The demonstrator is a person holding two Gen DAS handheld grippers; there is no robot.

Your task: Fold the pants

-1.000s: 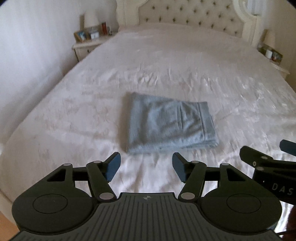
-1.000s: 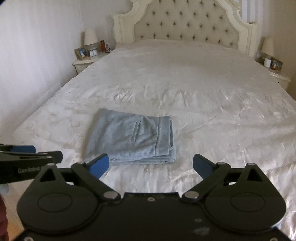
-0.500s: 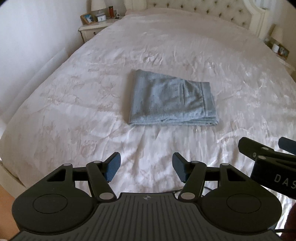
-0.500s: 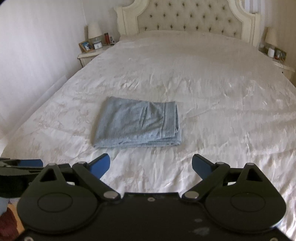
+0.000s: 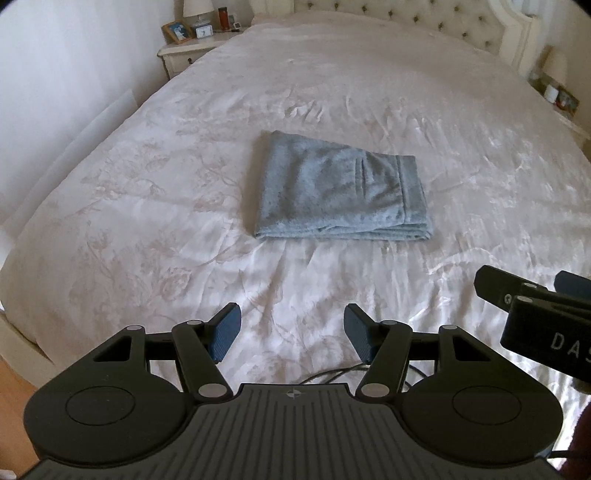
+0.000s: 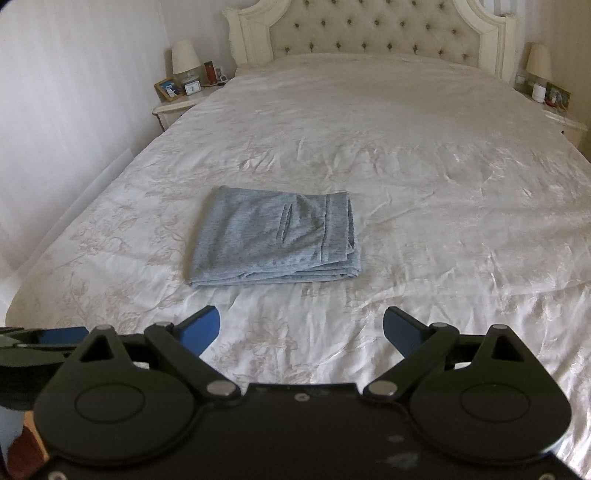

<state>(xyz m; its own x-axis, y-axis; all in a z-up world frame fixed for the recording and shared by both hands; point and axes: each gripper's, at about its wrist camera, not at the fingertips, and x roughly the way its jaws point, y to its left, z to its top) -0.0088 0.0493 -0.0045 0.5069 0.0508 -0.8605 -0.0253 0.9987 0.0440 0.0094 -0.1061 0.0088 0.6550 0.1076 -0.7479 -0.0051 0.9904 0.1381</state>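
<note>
The pants lie folded into a compact grey-blue rectangle on the bed, flat on the pale patterned bedspread, with the stacked layer edges showing along the near side and a pocket slit and waistband band toward the right end. In the left wrist view they sit at about 12 o'clock from the left gripper, well apart from it; in the right wrist view they sit at roughly 11 o'clock from the right gripper, also well apart. Both grippers have their blue-padded fingers spread wide with nothing between them, hovering over the near part of the bedspread. The tufted headboard stands at 12 o'clock at the far end, a nightstand with a lamp at 10 o'clock.
</note>
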